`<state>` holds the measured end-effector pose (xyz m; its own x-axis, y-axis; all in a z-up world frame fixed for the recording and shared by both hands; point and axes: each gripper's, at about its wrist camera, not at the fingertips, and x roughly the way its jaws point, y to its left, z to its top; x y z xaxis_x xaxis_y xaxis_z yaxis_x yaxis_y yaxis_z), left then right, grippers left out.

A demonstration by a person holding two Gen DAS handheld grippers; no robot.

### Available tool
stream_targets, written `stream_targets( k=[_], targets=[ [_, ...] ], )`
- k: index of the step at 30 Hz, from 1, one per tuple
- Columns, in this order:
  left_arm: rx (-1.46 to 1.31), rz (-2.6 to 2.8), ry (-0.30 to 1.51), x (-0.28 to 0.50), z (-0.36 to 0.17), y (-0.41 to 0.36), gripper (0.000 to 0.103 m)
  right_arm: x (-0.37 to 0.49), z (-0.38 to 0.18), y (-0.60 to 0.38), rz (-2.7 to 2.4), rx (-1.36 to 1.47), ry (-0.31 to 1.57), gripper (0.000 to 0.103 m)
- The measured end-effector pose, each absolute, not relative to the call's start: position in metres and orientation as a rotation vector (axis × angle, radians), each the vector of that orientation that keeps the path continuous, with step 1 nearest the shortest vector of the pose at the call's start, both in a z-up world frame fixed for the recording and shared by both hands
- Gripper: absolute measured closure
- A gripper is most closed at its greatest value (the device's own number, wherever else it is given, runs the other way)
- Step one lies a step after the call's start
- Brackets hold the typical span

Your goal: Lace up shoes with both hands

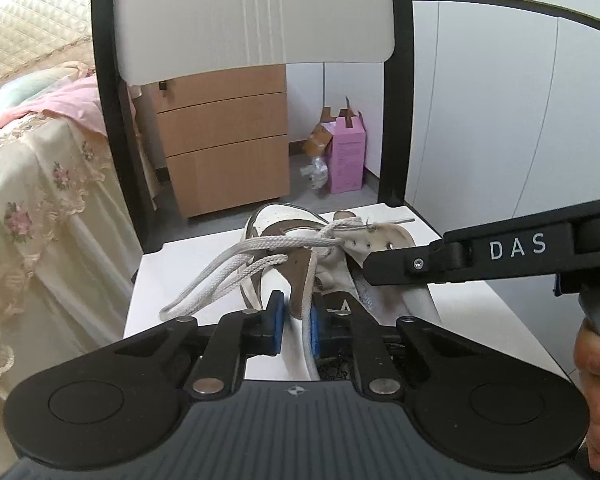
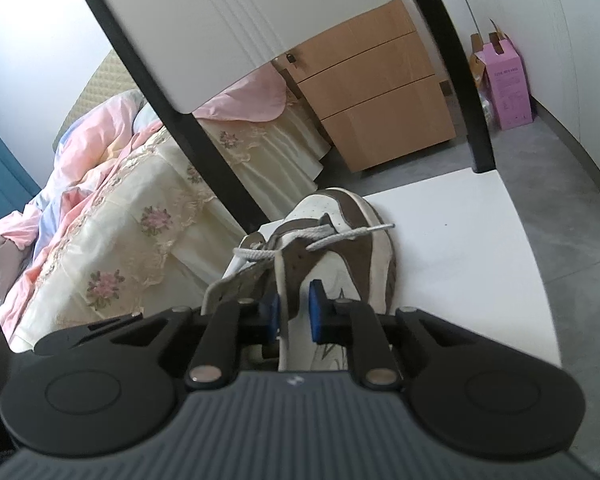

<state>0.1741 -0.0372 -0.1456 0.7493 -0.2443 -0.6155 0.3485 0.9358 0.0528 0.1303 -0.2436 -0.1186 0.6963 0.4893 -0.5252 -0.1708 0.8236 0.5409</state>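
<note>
White chair seat (image 1: pixel 440 280) carries a brown-and-white shoe (image 1: pixel 288 224). Nearest, the left claw (image 1: pixel 296 316) is clenched on the shoe's collar edge; the right claw (image 2: pixel 294 312) straddles the opposite collar flap, its grip hard to make out. Loose white laces (image 1: pixel 228 264) trail toward 9 o'clock. Beyond the black chair frame (image 1: pixel 108 120) stand a wooden drawer unit (image 1: pixel 224 140) at 12, a pink box (image 1: pixel 346 156) at 1, a bed (image 1: pixel 28 184) at 9.

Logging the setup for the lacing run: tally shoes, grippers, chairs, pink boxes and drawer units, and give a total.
Shoe: 1
Grippers: 2, left gripper and right gripper
Chair: 1
Pink box: 1
Drawer unit: 1
Total: 6
</note>
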Motion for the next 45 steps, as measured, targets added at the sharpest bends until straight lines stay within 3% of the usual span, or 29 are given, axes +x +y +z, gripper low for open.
stream_targets(
  k=[3,8,11,17,25,31,33,35,38,45],
  targets=[
    [0.174,-0.326,0.642,0.170,-0.144,-0.037,0.088,0.130,-0.117,-0.249,0.362,0.555,0.716,0.085],
    [0.186,-0.312,0.633,0.166,-0.144,-0.041,0.087,0.128,-0.119,-0.287,0.325,0.906,0.661,0.080],
    [0.190,-0.300,0.622,0.167,-0.146,-0.045,0.087,0.136,-0.134,-0.302,0.277,1.040,0.669,0.062],
    [0.182,-0.266,0.607,0.172,-0.150,-0.049,0.085,0.146,-0.177,-0.313,0.212,1.372,0.733,0.062],
    [0.159,-0.257,0.586,0.166,-0.154,-0.049,0.085,0.159,-0.169,-0.300,0.207,1.302,0.686,0.062],
    [0.141,-0.257,0.564,0.162,-0.155,-0.048,0.085,0.160,-0.179,-0.291,0.192,1.279,0.665,0.077],
    [0.140,-0.248,0.555,0.162,-0.157,-0.048,0.085,0.158,-0.182,-0.292,0.188,1.312,0.630,0.092],
    [0.148,-0.238,0.545,0.159,-0.158,-0.050,0.086,0.157,-0.182,-0.292,0.179,1.313,0.603,0.099],
    [0.154,-0.224,0.530,0.153,-0.158,-0.052,0.093,0.153,-0.179,-0.296,0.149,1.292,0.576,0.100],
    [0.114,-0.212,0.536,0.150,-0.156,-0.050,0.093,0.146,-0.172,-0.317,0.054,1.268,0.506,0.100]
  ],
)
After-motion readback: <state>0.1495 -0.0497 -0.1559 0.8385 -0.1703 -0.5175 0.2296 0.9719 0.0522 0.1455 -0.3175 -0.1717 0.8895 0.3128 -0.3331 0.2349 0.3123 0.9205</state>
